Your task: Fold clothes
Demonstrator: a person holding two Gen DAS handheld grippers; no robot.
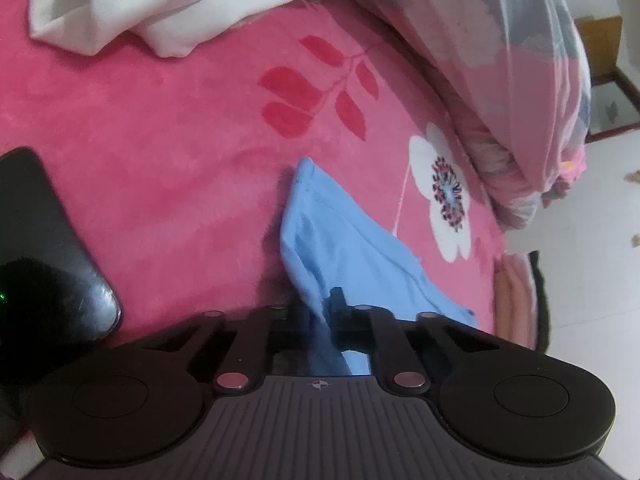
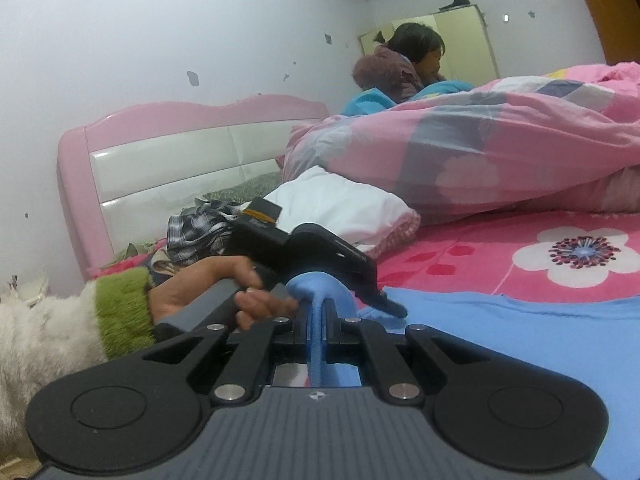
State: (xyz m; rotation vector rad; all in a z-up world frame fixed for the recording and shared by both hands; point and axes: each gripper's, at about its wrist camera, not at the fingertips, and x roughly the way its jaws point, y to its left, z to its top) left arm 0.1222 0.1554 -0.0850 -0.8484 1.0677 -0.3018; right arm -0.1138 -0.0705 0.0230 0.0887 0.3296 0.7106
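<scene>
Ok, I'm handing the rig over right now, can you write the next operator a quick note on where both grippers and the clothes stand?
Left gripper: shut on the blue garment, pinching a bunched edge.
Right gripper: shut on the same garment, a ridge of cloth between its fingers.
The garment lies partly spread on the pink floral blanket. A white garment sits heaped further back, untouched.
Done: both grips set. Left: the fold itself, then probably the white piece.

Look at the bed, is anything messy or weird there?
A bit messy. A white cloth lies crumpled at the far side of the pink blanket, and a checked garment sits in a heap by the headboard. The blue garment isn't odd: both grippers, left and right, pinch it.
</scene>
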